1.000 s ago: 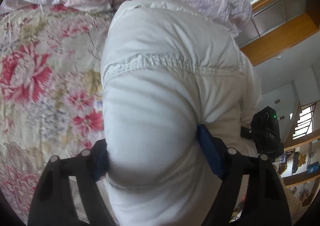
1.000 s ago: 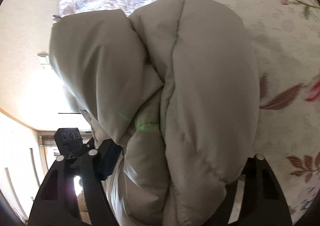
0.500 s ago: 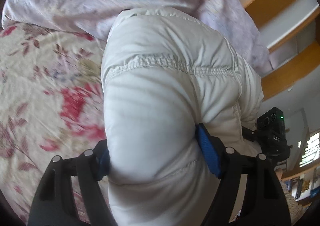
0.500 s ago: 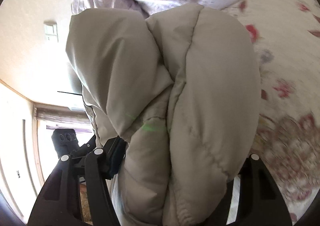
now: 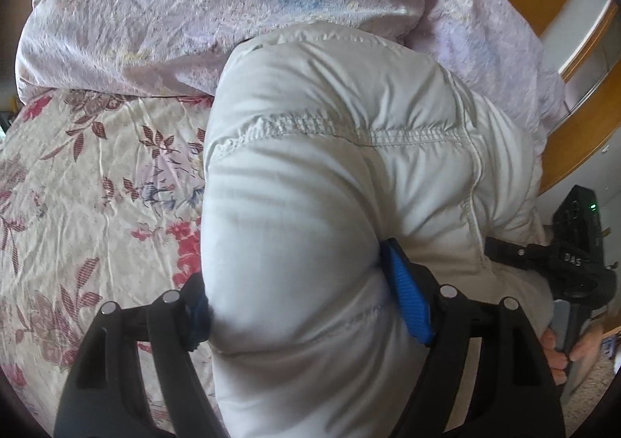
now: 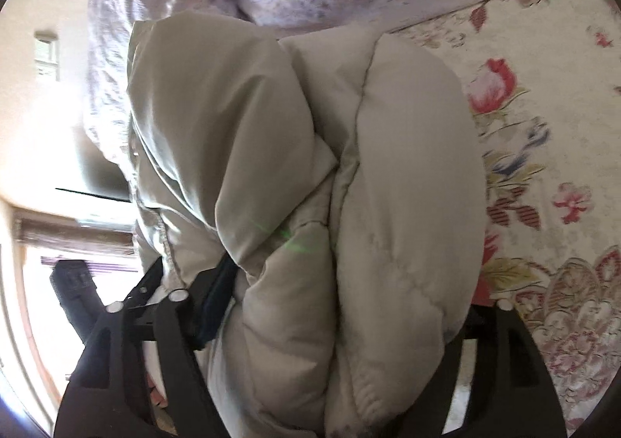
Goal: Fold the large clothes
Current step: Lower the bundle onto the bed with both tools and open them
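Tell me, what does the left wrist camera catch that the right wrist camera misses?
Only the left wrist view shows a hand gripping the other tool's handle, orange wooden framing, and the bright blue pad pressed into the coat. Only the right wrist view shows a pale wall with a bright doorway. Both show the white puffy coat bulging between black fingers, the floral bedspread and a lilac quilt. The right gripper's jaws are opening around it.
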A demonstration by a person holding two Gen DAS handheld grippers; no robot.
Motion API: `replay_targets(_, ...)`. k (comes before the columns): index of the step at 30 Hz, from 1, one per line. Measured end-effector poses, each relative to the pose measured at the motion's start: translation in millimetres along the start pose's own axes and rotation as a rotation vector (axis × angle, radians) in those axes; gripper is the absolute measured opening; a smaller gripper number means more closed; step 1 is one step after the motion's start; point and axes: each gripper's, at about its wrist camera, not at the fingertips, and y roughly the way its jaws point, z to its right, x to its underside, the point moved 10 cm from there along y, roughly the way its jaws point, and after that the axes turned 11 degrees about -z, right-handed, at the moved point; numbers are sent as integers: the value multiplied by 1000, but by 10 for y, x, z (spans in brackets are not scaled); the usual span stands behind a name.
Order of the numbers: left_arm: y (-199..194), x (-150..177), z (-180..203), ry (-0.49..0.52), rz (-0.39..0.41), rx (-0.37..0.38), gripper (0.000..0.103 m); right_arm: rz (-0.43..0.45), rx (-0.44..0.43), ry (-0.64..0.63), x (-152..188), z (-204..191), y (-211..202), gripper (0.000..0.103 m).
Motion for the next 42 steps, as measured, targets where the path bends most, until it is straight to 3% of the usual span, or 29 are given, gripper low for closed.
replay_targets(6,-156,3,-15,38,12,-76,80,80,115,-24,115,-41,-309,76)
replay_targets(10,-454,-8,-61,72,76,-150,80,248,241,-94,102,-137,-874,76)
replay_targets(12,-605,-15,-51,77,104,-142,80,332,266,-173,142,-372,-1099,76)
replay_targets(14,-691,-23,-19,68,113,-120,81,360,276,-257,133,-628,-1123,75)
replay_targets(18,-624,-9,77,72,81,-127,81,326,378,-398,68,-913,-774,44)
replay_targets(21,-489,25,140,96,55,-157,81,316,461,-475,27,-998,-450,35)
replay_targets(27,-227,98,164,134,18,-204,86,269,625,-504,-70,-704,-76,31)
replay_targets(42,114,1,231,169,13,-280,98,278,610,-466,-162,-350,132,31)
